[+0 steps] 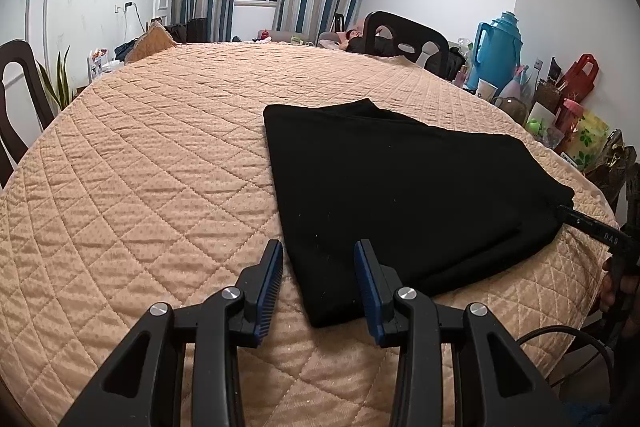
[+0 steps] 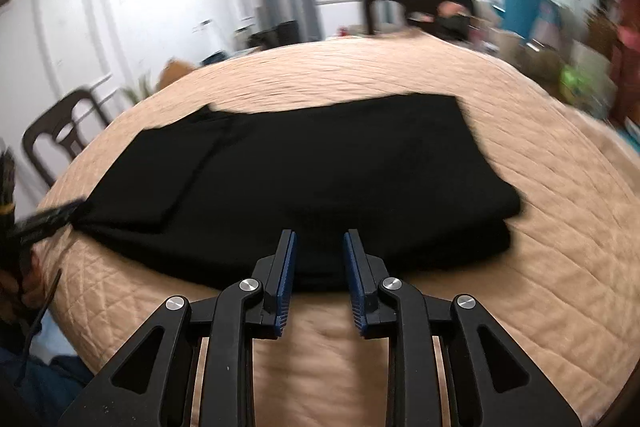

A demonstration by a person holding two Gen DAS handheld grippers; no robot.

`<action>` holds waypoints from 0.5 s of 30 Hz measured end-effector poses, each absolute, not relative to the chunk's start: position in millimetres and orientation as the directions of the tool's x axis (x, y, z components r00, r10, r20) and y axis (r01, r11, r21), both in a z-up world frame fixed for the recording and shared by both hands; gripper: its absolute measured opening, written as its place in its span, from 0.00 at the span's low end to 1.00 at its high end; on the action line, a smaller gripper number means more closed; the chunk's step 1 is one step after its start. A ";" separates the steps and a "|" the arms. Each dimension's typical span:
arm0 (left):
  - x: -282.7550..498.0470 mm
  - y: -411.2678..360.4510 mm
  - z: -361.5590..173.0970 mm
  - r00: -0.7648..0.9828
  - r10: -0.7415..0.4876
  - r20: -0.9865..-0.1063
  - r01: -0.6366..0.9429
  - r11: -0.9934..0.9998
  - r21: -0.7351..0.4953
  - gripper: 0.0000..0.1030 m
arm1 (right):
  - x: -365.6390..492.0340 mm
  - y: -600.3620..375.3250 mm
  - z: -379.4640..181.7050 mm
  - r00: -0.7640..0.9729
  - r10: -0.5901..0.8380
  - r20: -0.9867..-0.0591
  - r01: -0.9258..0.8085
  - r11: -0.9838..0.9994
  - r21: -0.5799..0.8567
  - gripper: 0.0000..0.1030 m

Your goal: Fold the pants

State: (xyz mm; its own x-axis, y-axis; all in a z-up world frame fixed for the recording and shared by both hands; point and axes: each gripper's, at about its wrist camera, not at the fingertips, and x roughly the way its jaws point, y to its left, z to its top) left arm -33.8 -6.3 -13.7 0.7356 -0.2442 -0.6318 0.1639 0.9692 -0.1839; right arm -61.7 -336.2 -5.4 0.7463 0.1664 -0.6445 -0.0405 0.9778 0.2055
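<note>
Peach quilted cloth (image 1: 160, 163) covers the round worktop, with two dark chairs at its edge in the left wrist view, one (image 1: 404, 35) at upper centre-right and one (image 1: 16, 95) at the left edge. One pair of black pants (image 1: 400, 187) lies on the cloth, right of centre in that view and across the middle of the right wrist view. It is folded into a flat, stacked rectangle with layered edges showing along the near side. Two claws are in use. The left claw (image 1: 318, 291) has its blue pads apart, hanging just above the near corner of the pants and gripping nothing. The right claw (image 2: 320, 281) is also apart, over the near edge of the pants; that view is blurred. A blue thermos (image 1: 498, 51) stands among clutter at upper right.
</note>
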 end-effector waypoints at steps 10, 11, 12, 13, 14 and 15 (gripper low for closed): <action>-29.3 -9.6 -8.0 0.730 -0.219 -0.647 0.148 0.975 -0.163 0.39 | -82.3 -380.2 -5.9 0.743 0.220 -0.632 0.095 0.900 0.425 0.50; -28.7 -9.8 -8.7 0.729 -0.219 -0.648 0.148 0.975 -0.163 0.39 | -81.0 -382.6 -6.2 0.746 0.230 -0.625 0.102 0.888 0.449 0.50; -27.7 -10.5 -8.6 0.728 -0.221 -0.649 0.150 0.975 -0.164 0.39 | -78.7 -386.2 -7.4 0.751 0.241 -0.615 0.114 0.870 0.479 0.50; -26.3 -12.0 -8.0 0.728 -0.223 -0.648 0.153 0.975 -0.164 0.39 | -75.2 -389.6 -9.3 0.755 0.251 -0.605 0.125 0.852 0.509 0.50; -26.1 -13.1 -7.3 0.729 -0.225 -0.647 0.157 0.974 -0.163 0.39 | -71.5 -392.9 -11.0 0.760 0.260 -0.596 0.136 0.833 0.537 0.50; -25.3 -14.5 -6.2 0.730 -0.229 -0.644 0.162 0.973 -0.162 0.39 | -69.2 -394.9 -11.4 0.765 0.263 -0.588 0.145 0.819 0.555 0.50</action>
State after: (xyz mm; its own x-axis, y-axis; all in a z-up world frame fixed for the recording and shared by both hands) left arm -25.3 -14.5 -6.2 0.7300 -0.2286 -0.6441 0.1616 0.9734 -0.1623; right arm -69.2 -394.9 -11.4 0.7648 0.2632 -0.5881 0.1451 0.8189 0.5553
